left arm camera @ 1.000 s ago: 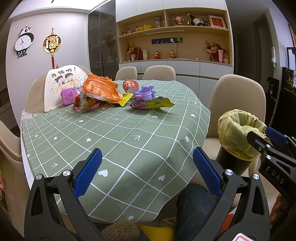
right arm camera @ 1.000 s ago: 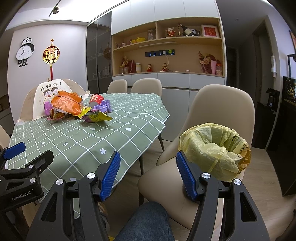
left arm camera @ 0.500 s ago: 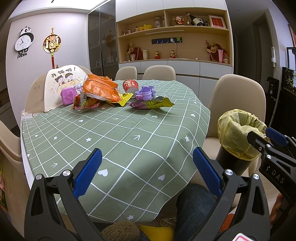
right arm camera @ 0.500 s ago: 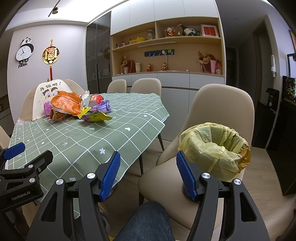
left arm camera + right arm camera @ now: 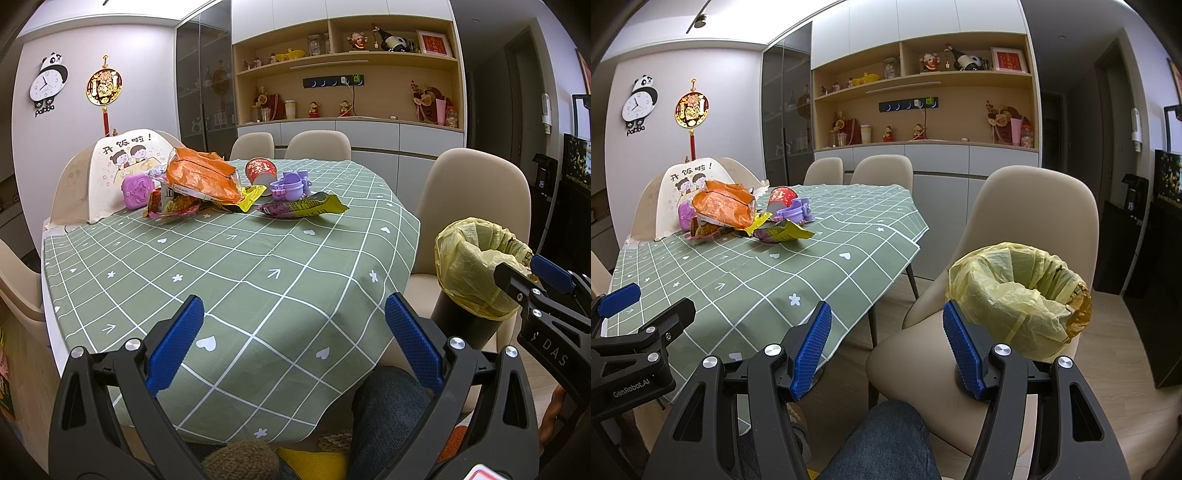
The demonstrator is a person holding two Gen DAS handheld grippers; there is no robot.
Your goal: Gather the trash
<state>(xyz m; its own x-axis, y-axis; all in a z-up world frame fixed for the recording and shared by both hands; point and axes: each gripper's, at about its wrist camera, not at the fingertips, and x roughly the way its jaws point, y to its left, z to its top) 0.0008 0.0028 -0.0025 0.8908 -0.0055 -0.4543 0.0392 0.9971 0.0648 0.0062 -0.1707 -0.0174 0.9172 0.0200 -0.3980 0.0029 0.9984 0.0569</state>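
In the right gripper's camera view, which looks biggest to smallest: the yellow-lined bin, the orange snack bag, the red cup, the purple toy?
1. yellow-lined bin, though it sits nearest the camera
2. orange snack bag
3. red cup and purple toy look about alike, too close to rank

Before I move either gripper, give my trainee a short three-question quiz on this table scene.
1. True or false: the left gripper and the right gripper are both open and empty.
2. Multiple choice: the black bin lined with a yellow plastic bag stands on A) the green checked tablecloth, B) a beige chair seat, C) the floor.
3. Fill in: the crumpled orange snack bag lies at the ______ side of the table, away from the grippers.

Key: 1 true; 2 B; 3 far.
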